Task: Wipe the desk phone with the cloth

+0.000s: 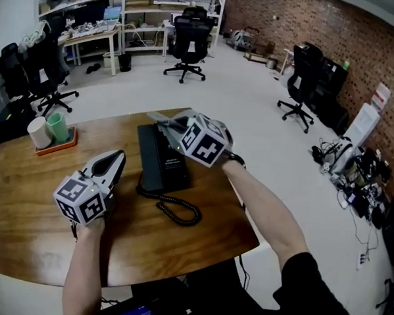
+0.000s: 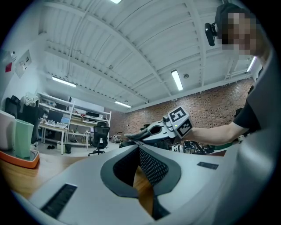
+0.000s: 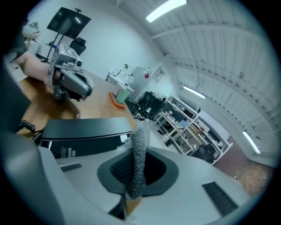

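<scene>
The black desk phone (image 1: 160,159) lies on the wooden table (image 1: 43,198), its coiled cord (image 1: 179,210) looping toward me. My right gripper (image 1: 160,122) hovers over the phone's far end, shut on a grey knitted cloth (image 3: 137,158) that stands up between its jaws. In the right gripper view the phone (image 3: 83,129) lies just below and left of the right gripper (image 3: 138,132). My left gripper (image 1: 120,156) rests low on the table left of the phone, apart from it. The left gripper (image 2: 137,147) is shut and holds nothing.
An orange tray (image 1: 56,147) with a white cup (image 1: 39,132) and a green cup (image 1: 57,126) sits at the table's far left. Office chairs (image 1: 188,41) and shelves stand on the floor beyond. The table's right edge (image 1: 246,215) runs close to the phone.
</scene>
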Motion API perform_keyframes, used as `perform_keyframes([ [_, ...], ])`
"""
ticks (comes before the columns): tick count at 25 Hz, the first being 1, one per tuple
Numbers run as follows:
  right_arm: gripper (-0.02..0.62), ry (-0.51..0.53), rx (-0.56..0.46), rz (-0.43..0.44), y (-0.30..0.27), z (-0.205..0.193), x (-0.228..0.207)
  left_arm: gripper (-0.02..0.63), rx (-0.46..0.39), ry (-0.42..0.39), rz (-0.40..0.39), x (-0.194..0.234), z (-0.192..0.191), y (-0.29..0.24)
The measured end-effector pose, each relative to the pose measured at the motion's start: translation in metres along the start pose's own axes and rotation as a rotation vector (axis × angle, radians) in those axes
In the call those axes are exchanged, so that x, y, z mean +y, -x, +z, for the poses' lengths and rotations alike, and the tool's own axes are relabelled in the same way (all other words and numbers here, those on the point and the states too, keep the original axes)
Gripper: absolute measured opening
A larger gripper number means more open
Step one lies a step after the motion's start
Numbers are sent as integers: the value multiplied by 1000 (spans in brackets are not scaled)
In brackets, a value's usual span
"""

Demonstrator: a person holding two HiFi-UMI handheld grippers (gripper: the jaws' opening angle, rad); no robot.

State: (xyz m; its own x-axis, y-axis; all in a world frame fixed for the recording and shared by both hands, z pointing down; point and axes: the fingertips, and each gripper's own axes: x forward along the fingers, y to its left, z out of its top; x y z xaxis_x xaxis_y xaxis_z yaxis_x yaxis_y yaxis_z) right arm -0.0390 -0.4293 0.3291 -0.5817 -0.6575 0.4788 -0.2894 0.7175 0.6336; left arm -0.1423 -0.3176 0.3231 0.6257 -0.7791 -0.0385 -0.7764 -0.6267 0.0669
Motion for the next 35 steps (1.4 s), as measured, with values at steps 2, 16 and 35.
perform_keyframes([
  [2,26,85,-6,60,16,2,26,-6,2,-5,-6,-2,2,-1],
  [16,26,124,-25,68,56,7,44,-6,15,-17,-10,1,-2,-1],
  [35,25,168,81,87,47,-24,68,-6,18,-20,-5,1,-3,-1],
])
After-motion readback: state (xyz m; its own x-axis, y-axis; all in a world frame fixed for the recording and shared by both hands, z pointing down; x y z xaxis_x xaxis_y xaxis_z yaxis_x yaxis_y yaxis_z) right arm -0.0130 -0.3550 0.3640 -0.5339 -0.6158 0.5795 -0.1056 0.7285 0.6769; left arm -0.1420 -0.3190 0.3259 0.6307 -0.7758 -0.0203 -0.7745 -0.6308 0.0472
